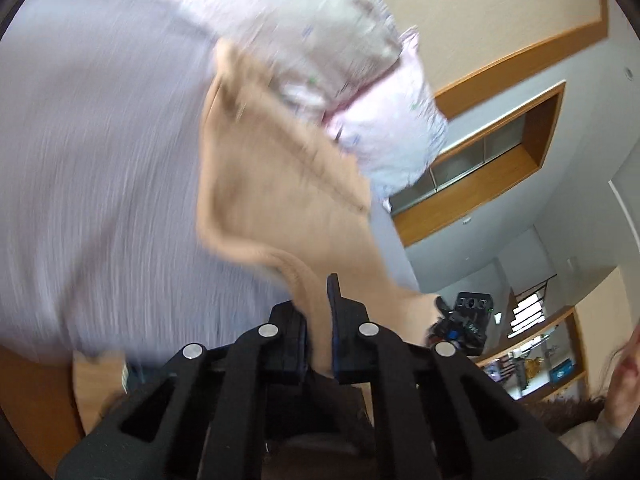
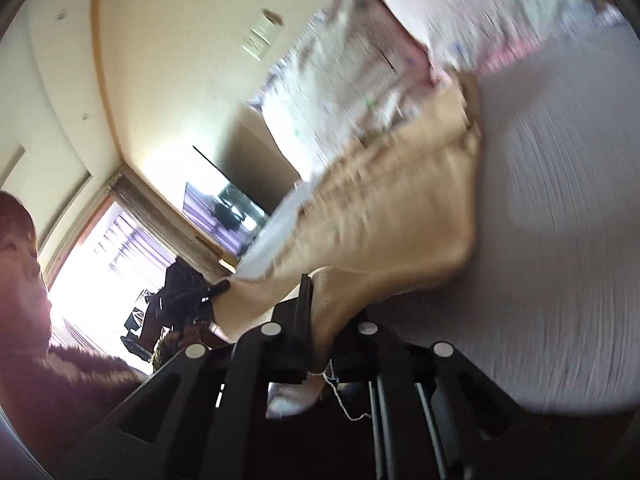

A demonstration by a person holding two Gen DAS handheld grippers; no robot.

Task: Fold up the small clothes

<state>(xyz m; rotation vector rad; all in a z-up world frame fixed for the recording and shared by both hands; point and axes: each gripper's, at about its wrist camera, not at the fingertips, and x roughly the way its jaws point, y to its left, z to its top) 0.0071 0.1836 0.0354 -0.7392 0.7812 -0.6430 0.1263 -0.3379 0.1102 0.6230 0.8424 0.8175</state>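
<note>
A small tan garment hangs stretched between both grippers above a pale grey-lilac bed sheet. My left gripper is shut on one edge of the tan garment. My right gripper is shut on another edge of the same garment, and a loose thread hangs below its jaws. Each gripper shows in the other's view: the right one at the garment's far corner, the left one likewise. Both views are tilted and motion-blurred.
A white and pink patterned bedding pile lies on the sheet beyond the garment, also in the right wrist view. The person's face is at the left edge. A window, a TV and wooden shelving are behind.
</note>
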